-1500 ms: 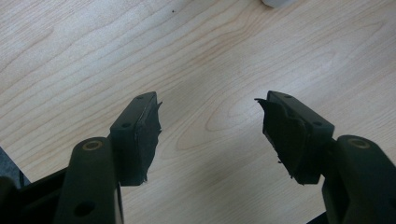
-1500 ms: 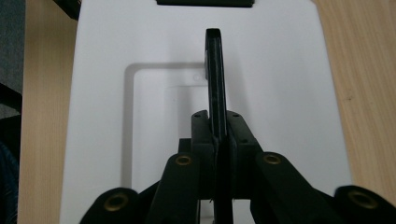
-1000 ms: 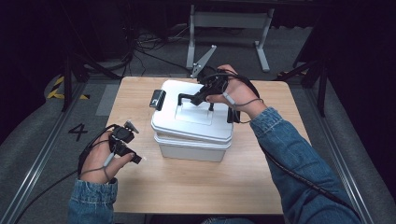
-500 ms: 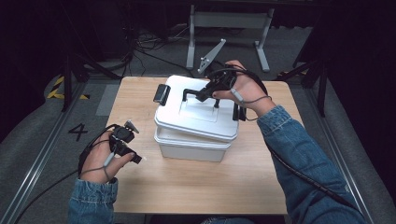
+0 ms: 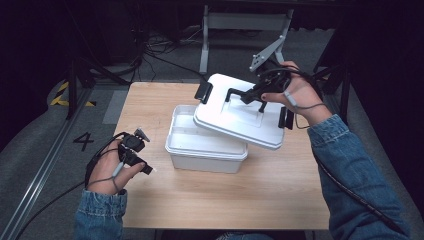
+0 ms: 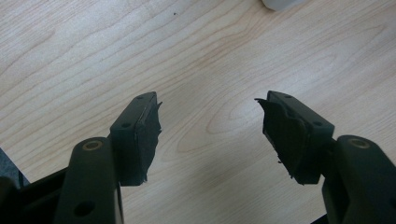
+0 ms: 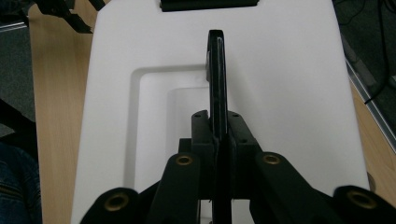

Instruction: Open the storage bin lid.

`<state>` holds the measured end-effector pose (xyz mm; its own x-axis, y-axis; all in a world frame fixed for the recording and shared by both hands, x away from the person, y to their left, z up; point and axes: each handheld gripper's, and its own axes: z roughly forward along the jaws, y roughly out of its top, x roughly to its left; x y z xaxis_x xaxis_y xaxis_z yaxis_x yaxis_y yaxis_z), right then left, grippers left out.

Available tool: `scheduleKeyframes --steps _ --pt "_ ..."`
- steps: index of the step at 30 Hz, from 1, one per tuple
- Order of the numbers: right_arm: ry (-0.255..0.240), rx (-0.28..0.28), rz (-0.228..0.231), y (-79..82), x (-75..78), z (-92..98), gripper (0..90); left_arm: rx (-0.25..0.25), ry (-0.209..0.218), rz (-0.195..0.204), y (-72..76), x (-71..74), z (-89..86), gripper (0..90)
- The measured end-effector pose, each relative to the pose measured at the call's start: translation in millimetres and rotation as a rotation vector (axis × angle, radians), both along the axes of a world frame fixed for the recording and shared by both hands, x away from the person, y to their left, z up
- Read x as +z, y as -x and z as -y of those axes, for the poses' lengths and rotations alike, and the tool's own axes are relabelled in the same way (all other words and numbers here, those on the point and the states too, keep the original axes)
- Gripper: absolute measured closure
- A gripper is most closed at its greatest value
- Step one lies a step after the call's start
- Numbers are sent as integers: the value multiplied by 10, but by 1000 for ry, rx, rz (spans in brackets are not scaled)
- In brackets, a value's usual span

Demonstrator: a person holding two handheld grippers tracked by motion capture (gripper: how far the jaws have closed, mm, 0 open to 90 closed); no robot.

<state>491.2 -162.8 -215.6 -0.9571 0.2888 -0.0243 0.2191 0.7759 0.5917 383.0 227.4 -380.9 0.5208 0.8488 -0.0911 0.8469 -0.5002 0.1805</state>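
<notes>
- Now the right gripper is seen with its jaws shut tight on the black handle of the white lid; in the right gripper view the thin handle is pinched edge-on between the pads, running straight away from the jaws along the lid's middle.
- From that grip, the lid is carried tilted, its near edge low over the right rim of the open box and its far edge raised toward the back of the table; contact between lid and rim cannot be told.
- Its long axis is laid from back-left to front-right, with a black latch at the far-left end and another latch at the right end, just below the right hand.
- Lid and box are judged to be smooth, stiff white plastic; the lid is a rounded rectangle with a shallow sunken panel under the handle.
- The box is a deep rectangular tub standing mid-table, apparently empty as far as its visible floor goes.
- The coming move is judged to turn on clear tabletop lying to the right of the box, nearer the right hand.
- The left gripper is held well apart from the box at the front-left edge, its jaws wide and empty over pale, grained wood.
- The pads are lined with dark, ragged-edged rubber.
</notes>
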Motion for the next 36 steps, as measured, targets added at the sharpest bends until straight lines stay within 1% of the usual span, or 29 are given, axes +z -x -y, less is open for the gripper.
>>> scheduleKeyframes --steps 2,6,8,9,14,16,17,18,20,21,22,23,26,31,33,35,36 --pt "3 -19 -5 1 2 86 847 -1 -4 -1 0 -2 1 372" --pt "4 -56 -13 -4 2 277 847 3 2 -2 7 3 -4 372" --pt "0 -73 -19 -7 2 364 847 8 1 -9 11 8 -8 372" --pt "-5 -80 -24 -11 0 406 847 1 -2 -6 8 8 -12 372" --pt "-11 -123 -33 -26 -13 624 847 4 -1 -2 6 -2 -14 372" --pt "-13 -145 -39 -31 -20 715 847 8 -2 -7 9 -2 -16 371" --pt "-14 -156 -42 -35 -24 761 847 14 4 -8 12 -6 -16 371" --pt "-14 -171 -42 -42 -31 821 847 6 -2 -1 6 -5 -23 371" --pt "-15 -198 -46 -55 -45 917 847 10 2 -7 9 -7 -25 371" --pt "-15 -198 -46 -55 -45 917 847 10 2 -7 9 -7 -25 370" --pt "-15 -226 -50 -73 -65 1009 847 5 1 -9 6 -8 -31 370" --pt "-15 -226 -50 -73 -65 1009 847 5 1 -9 6 -8 -31 370" --pt "-9 -269 -60 -117 -126 1130 847 15 -1 -11 9 -12 -33 369" --pt "-8 -321 -70 -196 -235 1283 847 18 4 -8 12 -19 -40 368" --pt "2 -344 -70 -223 -274 1333 847 10 -1 -7 8 -20 -47 368" --pt "8 -361 -70 -255 -324 1385 847 17 1 -11 8 -27 -46 368" --pt "12 -371 -71 -270 -353 1411 846 16 -4 -7 7 -32 -43 368"
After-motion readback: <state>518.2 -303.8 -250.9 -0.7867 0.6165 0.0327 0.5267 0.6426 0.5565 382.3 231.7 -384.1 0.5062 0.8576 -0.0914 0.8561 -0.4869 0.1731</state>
